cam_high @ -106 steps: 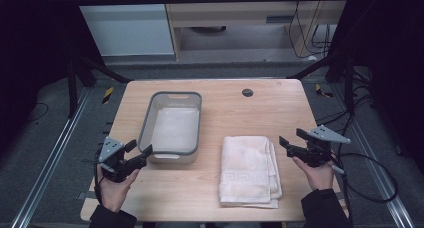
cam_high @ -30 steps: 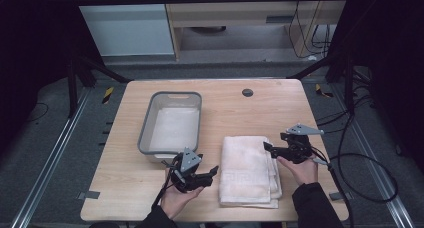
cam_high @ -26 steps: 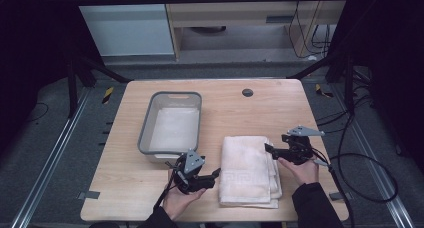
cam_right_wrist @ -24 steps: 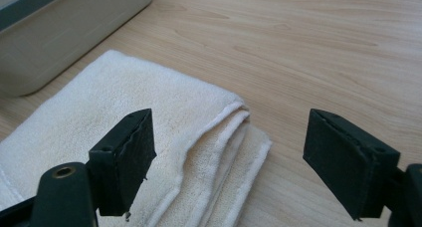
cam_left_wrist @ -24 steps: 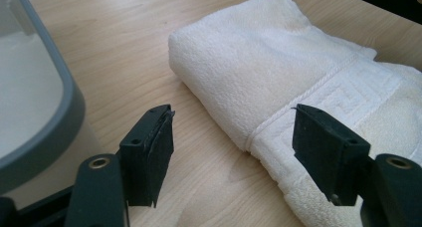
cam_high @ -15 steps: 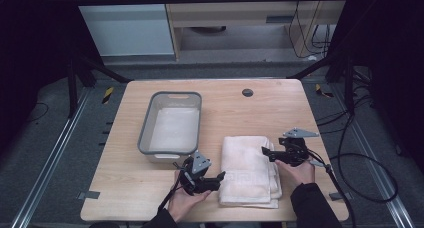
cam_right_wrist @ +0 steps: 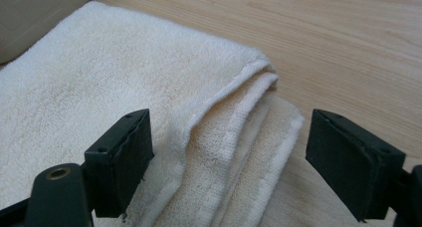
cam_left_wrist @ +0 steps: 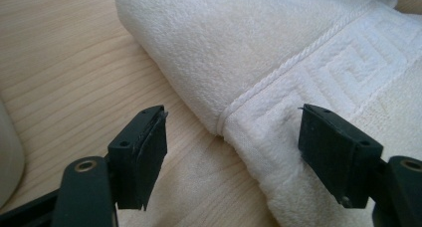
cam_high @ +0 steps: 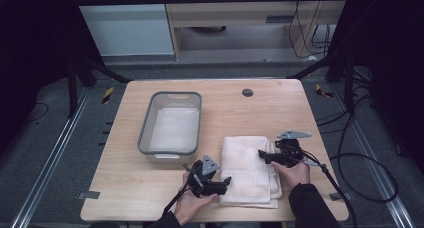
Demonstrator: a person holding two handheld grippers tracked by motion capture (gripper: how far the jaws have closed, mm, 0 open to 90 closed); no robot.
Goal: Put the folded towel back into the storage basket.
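Note:
A folded white towel (cam_high: 249, 169) lies on the wooden table (cam_high: 230, 108), right of centre near the front. My left gripper (cam_high: 225, 181) is open at the towel's left front edge; in the left gripper view the towel's patterned hem (cam_left_wrist: 308, 82) sits between the wide-apart jaws. My right gripper (cam_high: 262, 154) is open over the towel's right side, and in the right gripper view the towel's layered corner (cam_right_wrist: 249, 97) lies between its jaws. Neither gripper holds anything.
A grey plastic bin (cam_high: 171, 122) with a white cloth lying flat inside stands left of the towel, close to my left gripper. A round dark hole (cam_high: 247, 92) marks the table's far side. Cables trail off the right edge.
Both grippers came in from the table's outer sides to the towel: the left slid right to its left front edge, the right moved left onto its right side. The towel lies unmoved.

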